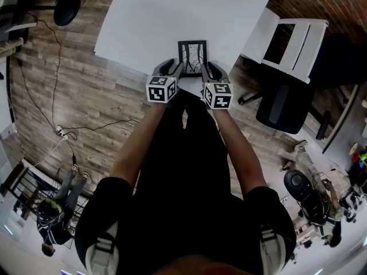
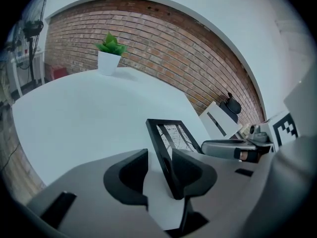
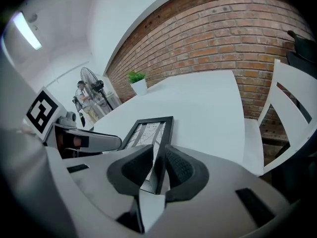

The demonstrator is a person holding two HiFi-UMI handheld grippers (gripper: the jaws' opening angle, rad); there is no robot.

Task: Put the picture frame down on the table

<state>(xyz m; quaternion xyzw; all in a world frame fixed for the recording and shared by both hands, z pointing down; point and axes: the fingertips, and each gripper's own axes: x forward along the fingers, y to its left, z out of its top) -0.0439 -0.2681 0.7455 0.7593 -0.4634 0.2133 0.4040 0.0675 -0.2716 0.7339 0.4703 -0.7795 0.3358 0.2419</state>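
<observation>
A black picture frame [image 1: 192, 58] with a line drawing behind its glass stands tilted at the near edge of the white table [image 1: 172, 16]. Its lower edge is hidden behind the jaws. My left gripper [image 1: 176, 67] is at the frame's left side. In the left gripper view the left gripper [image 2: 159, 165] is open: the frame [image 2: 171, 138] leans on the right finger and a clear gap shows beside the left finger. My right gripper [image 1: 207, 69] is at the frame's right side. In the right gripper view the right gripper [image 3: 158, 160] is shut on the frame's [image 3: 148, 133] right border.
A potted plant [image 2: 110, 53] stands at the table's far end by the brick wall [image 3: 223, 38]. A white chair [image 1: 289, 39] and a black office chair [image 1: 287, 105] stand right of the table. Cables [image 1: 60, 132] lie on the wooden floor at left.
</observation>
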